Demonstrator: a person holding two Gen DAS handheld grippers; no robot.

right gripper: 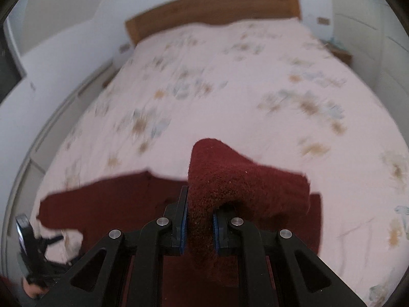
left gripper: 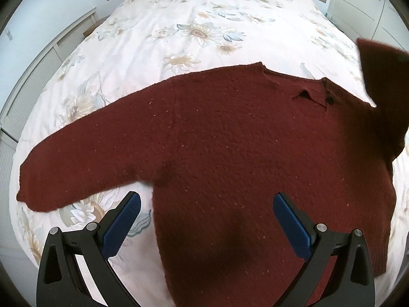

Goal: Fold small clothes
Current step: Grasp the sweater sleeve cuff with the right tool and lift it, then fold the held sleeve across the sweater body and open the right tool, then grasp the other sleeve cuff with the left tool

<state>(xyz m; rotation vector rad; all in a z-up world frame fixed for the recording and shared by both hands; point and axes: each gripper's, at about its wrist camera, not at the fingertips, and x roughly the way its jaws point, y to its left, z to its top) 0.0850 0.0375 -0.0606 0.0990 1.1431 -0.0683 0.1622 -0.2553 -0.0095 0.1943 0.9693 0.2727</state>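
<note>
A dark red knitted sweater (left gripper: 230, 153) lies flat on the bed, collar with a black button toward the far right, its left sleeve (left gripper: 76, 163) stretched out to the left. My left gripper (left gripper: 206, 208) is open and empty, hovering over the sweater's lower body. My right gripper (right gripper: 200, 212) is shut on the sweater's right sleeve (right gripper: 242, 186) and holds it lifted above the body (right gripper: 133, 199). The raised sleeve shows at the right edge of the left wrist view (left gripper: 381, 76). The left gripper shows at the lower left of the right wrist view (right gripper: 30, 250).
The bed has a white floral cover (left gripper: 204, 25) and a wooden headboard (right gripper: 212, 10) at the far end. White cabinets (left gripper: 30, 81) run along the left side, and white drawers (left gripper: 358, 7) stand at the far right.
</note>
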